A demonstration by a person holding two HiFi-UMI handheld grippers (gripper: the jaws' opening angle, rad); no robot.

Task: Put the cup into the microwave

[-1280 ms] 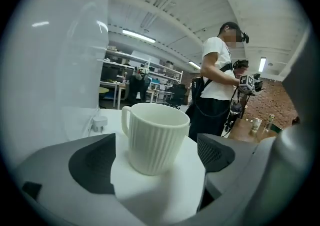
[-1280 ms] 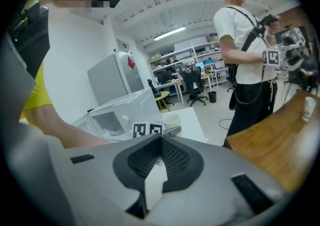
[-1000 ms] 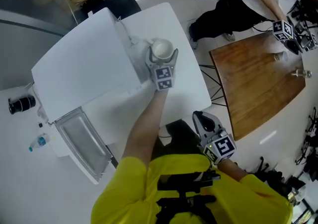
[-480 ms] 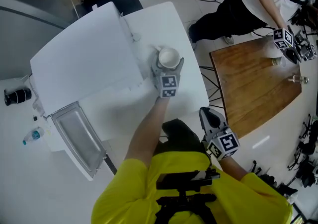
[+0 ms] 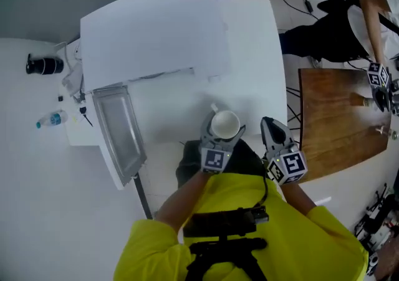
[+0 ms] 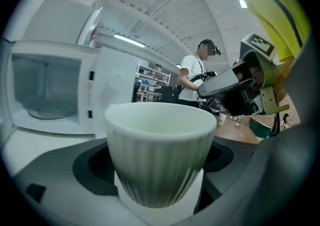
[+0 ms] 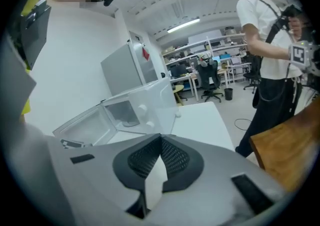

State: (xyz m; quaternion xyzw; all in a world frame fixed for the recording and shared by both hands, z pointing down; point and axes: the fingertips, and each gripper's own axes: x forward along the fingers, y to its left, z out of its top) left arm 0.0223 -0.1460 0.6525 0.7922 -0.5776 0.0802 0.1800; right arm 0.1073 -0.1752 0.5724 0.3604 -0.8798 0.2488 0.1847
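Note:
A pale ribbed cup (image 5: 225, 124) sits upright between the jaws of my left gripper (image 5: 222, 134), which is shut on it above the white table's near edge. In the left gripper view the cup (image 6: 160, 145) fills the middle, and the white microwave (image 6: 47, 87) stands to the left with its cavity showing. From above, the microwave (image 5: 156, 30) lies beyond the cup, its door (image 5: 118, 133) swung open to the left. My right gripper (image 5: 270, 126) hovers just right of the cup, shut with nothing in it (image 7: 159, 140).
The white table (image 5: 249, 55) runs on past the microwave's right side. A wooden table (image 5: 330, 118) stands to the right, where another person works with grippers. A bottle (image 5: 51, 119) and a black lens-like object (image 5: 42, 65) lie left of the microwave.
My left gripper has carried the cup from the microwave's right side back toward me, in front of the microwave. The head view has swung round; the right gripper stays close to my body.

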